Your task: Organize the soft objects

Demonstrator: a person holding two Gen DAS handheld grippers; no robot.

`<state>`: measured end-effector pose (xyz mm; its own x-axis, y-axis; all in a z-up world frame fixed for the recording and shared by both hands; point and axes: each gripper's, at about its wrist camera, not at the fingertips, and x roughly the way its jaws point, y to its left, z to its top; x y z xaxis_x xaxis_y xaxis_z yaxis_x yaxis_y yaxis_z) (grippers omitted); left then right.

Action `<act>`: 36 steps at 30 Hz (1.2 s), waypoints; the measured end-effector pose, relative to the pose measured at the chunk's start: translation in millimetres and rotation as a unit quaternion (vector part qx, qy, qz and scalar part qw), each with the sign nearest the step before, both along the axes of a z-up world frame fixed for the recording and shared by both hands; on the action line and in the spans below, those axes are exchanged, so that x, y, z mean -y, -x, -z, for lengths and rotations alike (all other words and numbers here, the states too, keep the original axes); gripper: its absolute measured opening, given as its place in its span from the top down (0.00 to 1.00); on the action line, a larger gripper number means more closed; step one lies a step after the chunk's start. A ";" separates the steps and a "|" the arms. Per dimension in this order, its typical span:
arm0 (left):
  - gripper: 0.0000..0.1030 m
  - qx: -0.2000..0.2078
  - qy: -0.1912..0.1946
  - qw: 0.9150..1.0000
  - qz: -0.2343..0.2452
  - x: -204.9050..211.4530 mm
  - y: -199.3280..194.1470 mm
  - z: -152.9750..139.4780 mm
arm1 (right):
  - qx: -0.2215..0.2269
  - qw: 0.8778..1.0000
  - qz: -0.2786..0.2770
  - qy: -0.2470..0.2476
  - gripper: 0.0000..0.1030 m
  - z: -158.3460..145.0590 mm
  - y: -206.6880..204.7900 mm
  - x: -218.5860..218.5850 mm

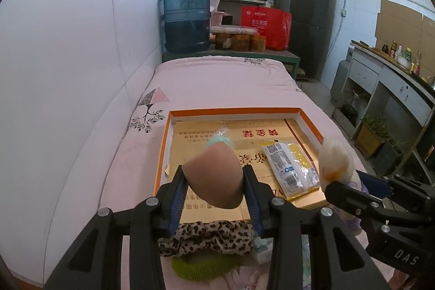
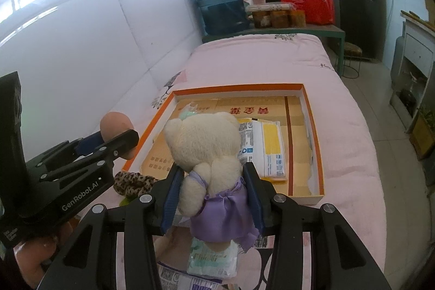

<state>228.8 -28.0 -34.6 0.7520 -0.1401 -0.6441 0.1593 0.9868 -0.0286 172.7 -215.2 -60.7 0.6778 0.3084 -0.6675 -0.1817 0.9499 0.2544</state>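
My left gripper (image 1: 214, 181) is shut on a tan, rounded soft sponge (image 1: 214, 175), held above the near left part of an orange-rimmed shallow box (image 1: 233, 110) on the pink bedding. My right gripper (image 2: 212, 181) is shut on a cream plush bear in a purple dress (image 2: 209, 151), held over the box's near edge. The same bear (image 1: 335, 159) shows at the right of the left wrist view, and the sponge (image 2: 115, 124) with the left gripper (image 2: 119, 140) at the left of the right wrist view. A white and yellow packet (image 1: 292, 167) and a mint-green item (image 1: 220, 140) lie in the box.
A leopard-print cloth (image 1: 209, 238), a green knitted piece (image 1: 201, 267) and a tissue pack (image 2: 212, 260) lie on the bedding near me. White wall panels run along the left. A blue water jug (image 1: 186, 18), jars and a red bag (image 1: 265, 26) stand beyond the bed's far end.
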 end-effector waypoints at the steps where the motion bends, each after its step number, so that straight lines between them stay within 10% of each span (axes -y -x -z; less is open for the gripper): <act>1: 0.60 -0.001 0.001 1.000 0.000 -0.6 -1.8 0.3 | 0.000 1.000 0.000 0.000 0.55 0.0 0.0 -0.1; 36: 0.60 -0.042 -0.014 0.998 -0.034 -24.8 -79.6 39.0 | -0.041 0.999 -0.012 0.002 0.55 33.0 -85.5 -8.9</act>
<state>308.4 -3.2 -73.6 0.7016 -0.0708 -0.7090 0.0897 0.9959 -0.0107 258.2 -206.3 -93.7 0.6130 0.3205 -0.7221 -0.1824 0.9467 0.2654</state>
